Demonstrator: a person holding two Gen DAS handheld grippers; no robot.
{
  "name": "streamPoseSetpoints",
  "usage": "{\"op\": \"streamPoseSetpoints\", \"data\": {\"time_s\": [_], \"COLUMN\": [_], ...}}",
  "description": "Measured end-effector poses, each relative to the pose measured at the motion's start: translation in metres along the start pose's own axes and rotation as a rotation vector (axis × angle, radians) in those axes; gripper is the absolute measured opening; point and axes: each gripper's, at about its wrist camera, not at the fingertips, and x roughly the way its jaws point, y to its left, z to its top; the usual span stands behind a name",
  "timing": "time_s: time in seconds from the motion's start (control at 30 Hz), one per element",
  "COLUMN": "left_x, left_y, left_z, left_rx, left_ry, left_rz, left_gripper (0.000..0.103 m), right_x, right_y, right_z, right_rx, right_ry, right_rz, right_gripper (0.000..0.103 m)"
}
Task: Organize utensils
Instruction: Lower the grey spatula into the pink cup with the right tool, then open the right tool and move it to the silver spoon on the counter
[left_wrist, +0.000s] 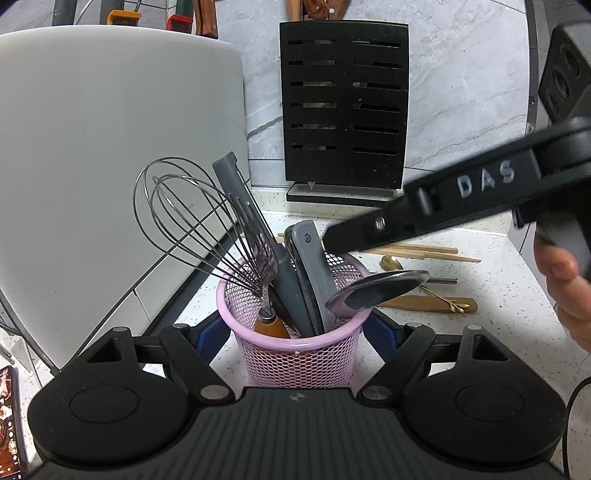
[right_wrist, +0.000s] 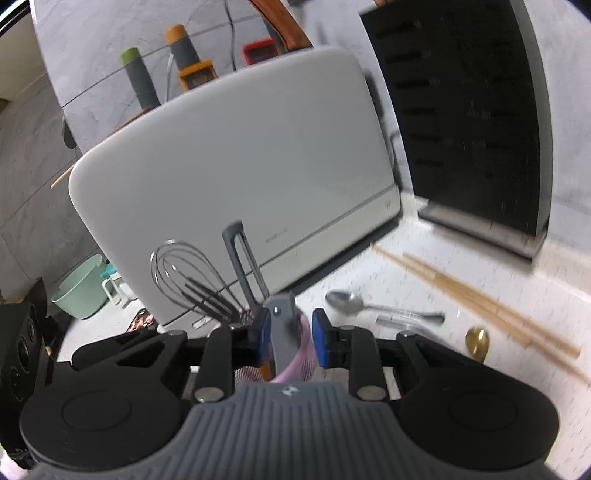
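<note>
**A:** Mid-sort in the kitchen, the left tongs (left_wrist: 293, 336) pinch the pink wire-mesh utensil cup (left_wrist: 295, 365) by its two sides, pads pressing the mesh. Where do the right tongs (right_wrist: 291, 334) stand?

**B:** Just above the cup's rim, pads narrowly spread. The grey flat plastic tool handle (right_wrist: 280, 325) stands between them, its lower end down among the cup's contents. It touches one pad, and a gap shows at the other.

**A:** So the step is seating that tool?

**B:** Likely. To do it well, hold the left tongs steady on the cup so it cannot tip. Lift the right tongs straight up, clear of the handle and of the steel wire whisk (left_wrist: 184, 218) leaning just beside it.

**A:** And what is left?

**B:** Beyond the right tongs and off to their right, a plain steel spoon (right_wrist: 345, 301), pale wooden chopsticks (right_wrist: 480, 306) and a gold spoon (right_wrist: 476, 339) lie loose on the speckled white bench (right_wrist: 369, 273). Each probably wants a grip near its middle.
</note>
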Motion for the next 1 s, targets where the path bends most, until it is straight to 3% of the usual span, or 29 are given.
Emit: {"op": "streamPoseSetpoints", "data": {"time_s": [0.1, 0.17, 0.27, 0.9, 1.0], "left_x": [-0.001, -0.001, -0.001, -0.015, -0.014], "left_y": [0.002, 0.003, 0.004, 0.015, 0.013], "left_z": [0.0, 0.0, 0.0, -0.009, -0.009], "left_rx": [-0.007, -0.016, -0.027, 0.009, 0.022], "left_ry": [-0.005, -0.007, -0.009, 0.017, 0.015], "left_rz": [-0.007, -0.011, -0.018, -0.007, 0.001], "left_gripper": [0.094, 0.094, 0.094, 0.091, 0.092], "right_x": [0.005, 0.008, 0.01, 0.017, 0.015], "right_y": [-0.001, -0.002, -0.006, 0.005, 0.006], "right_z": [-0.002, -0.004, -0.004, -0.004, -0.001], "right_rx": [0.016, 0.027, 0.056, 0.047, 0.029], "right_ry": [0.025, 0.035, 0.04, 0.091, 0.102], "right_rz": [-0.016, -0.019, -0.009, 0.077, 0.084], "right_gripper": [0.017, 0.009, 0.007, 0.007, 0.012]}}
